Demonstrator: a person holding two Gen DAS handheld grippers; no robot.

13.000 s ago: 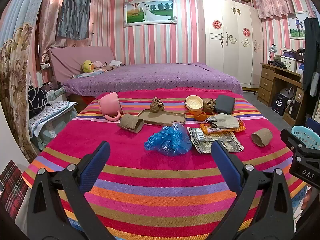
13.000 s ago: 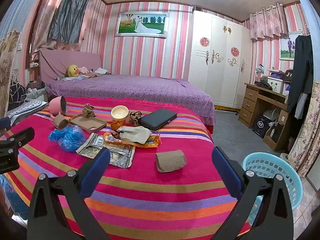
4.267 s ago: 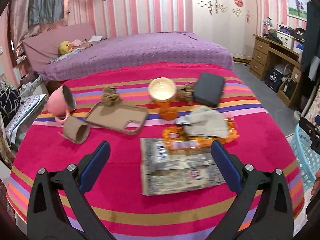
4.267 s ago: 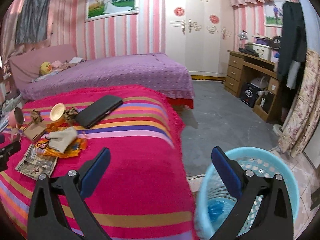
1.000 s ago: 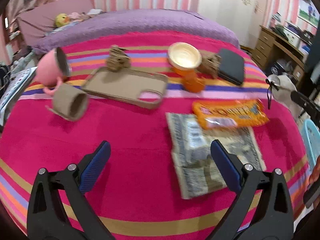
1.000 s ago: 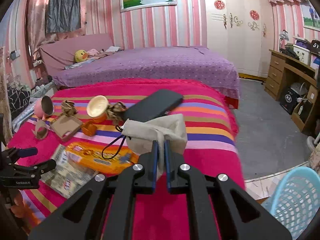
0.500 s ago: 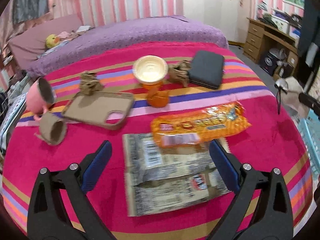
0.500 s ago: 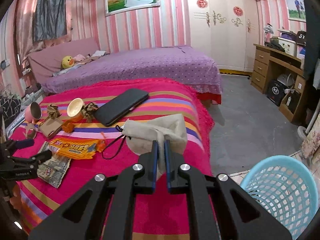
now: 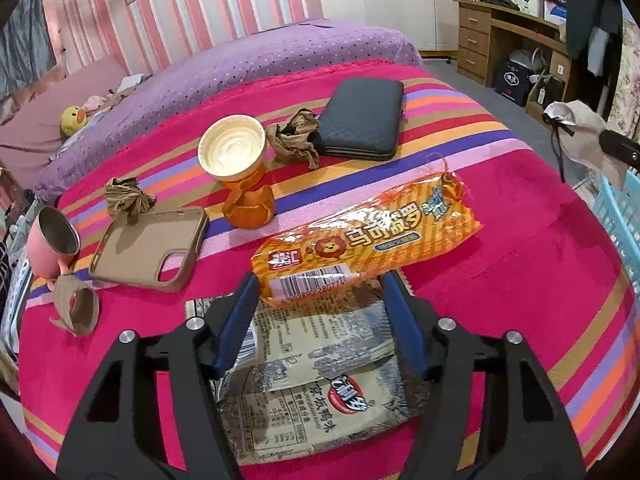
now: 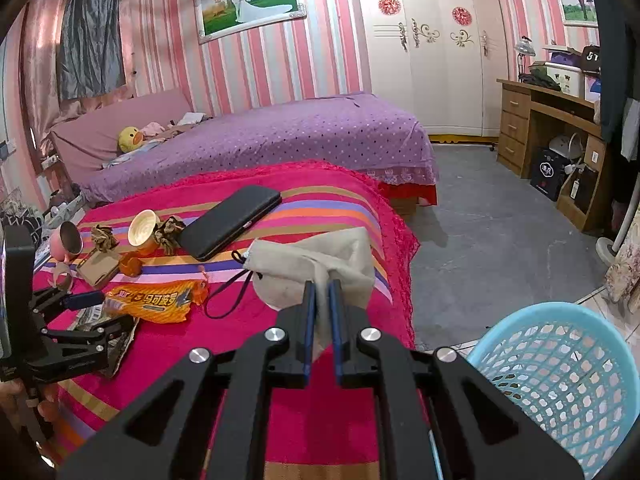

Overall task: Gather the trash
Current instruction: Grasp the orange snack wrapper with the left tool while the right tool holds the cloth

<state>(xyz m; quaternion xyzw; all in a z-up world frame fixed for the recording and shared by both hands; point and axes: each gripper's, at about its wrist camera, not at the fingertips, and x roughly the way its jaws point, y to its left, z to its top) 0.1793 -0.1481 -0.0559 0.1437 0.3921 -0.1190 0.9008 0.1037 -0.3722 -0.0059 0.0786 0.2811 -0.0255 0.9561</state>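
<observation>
A bed covered by a magenta striped blanket (image 9: 500, 264) carries the clutter. Near its middle lies an orange snack wrapper (image 9: 368, 240), its barcode end overlapping a grey printed food packet (image 9: 320, 380) at the near edge. Behind the wrapper stands an orange paper cup (image 9: 236, 160), tilted, with a crumpled brown paper wad (image 9: 294, 140) just beside it, touching a black quilted wallet (image 9: 364, 118). To the left lie a brown phone case (image 9: 148, 246), a 2nd brown wad (image 9: 128, 198) at its far corner, a pink mug (image 9: 50, 242) on its side, and a torn cardboard tube (image 9: 76, 310).
</observation>
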